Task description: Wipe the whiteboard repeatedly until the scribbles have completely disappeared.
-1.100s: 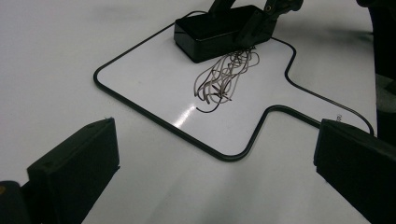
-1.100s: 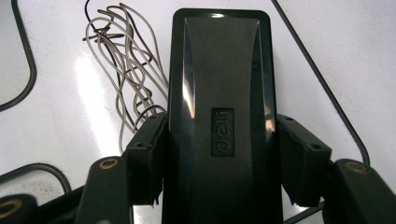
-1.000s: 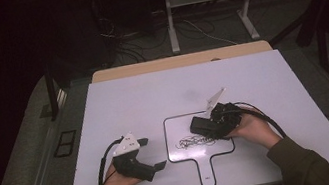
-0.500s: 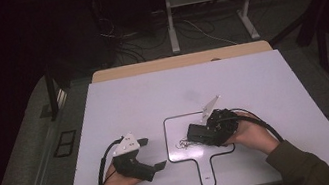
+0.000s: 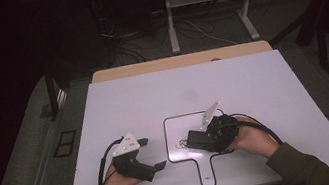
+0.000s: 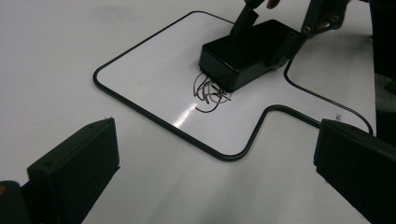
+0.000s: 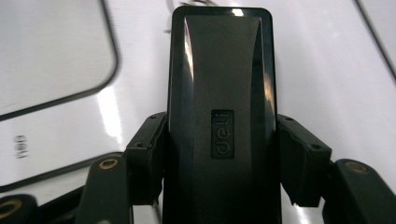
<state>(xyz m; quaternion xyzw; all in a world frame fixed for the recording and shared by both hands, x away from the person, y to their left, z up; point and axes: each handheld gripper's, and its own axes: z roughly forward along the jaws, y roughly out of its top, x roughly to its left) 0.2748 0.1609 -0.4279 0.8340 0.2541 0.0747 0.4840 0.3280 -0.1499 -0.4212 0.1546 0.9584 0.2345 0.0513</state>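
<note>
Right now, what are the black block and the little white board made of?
The black block, an eraser held between the right gripper's fingers, looks like glossy hard plastic: light glints along its smooth top. The white board seems a shiny coated sheet with a thin black rim; it mirrors the lamp beside the scribble.

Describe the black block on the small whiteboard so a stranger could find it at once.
On the white table lies a black-rimmed whiteboard with a handle. The eraser sits on it beside dark scribbles, clamped in the right hand-held gripper: a glossy black block.

Black left claw (image 5: 155, 152), grey three-cornered plates, brass screws, looping black cables, olive sleeves
</note>
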